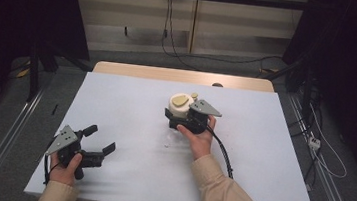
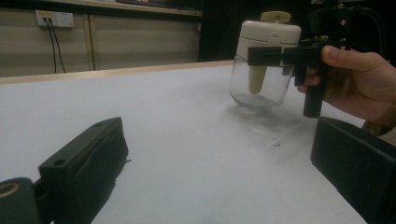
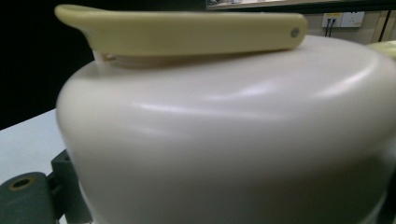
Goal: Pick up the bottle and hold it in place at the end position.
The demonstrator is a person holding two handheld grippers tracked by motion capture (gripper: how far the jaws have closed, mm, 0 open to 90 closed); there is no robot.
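While right gripper (image 1: 179,116) clamps fingers on cream lid (image 2: 271,33) of glass jar (image 2: 258,86), centre of white table (image 1: 131,100), left gripper (image 1: 99,142) rests lower left, fingers spread, released.

Two handheld black grippers, beige-sleeved arms

The left gripper (image 1: 97,140) and right gripper (image 1: 180,123) were black, blocky two-jaw tools, each topped behind its jaws by a grey three-cornered plate (image 1: 63,138) dotted with small screws. A black cable (image 1: 225,155) trailed from the right gripper's rear. Both sleeves (image 1: 224,196) were beige.
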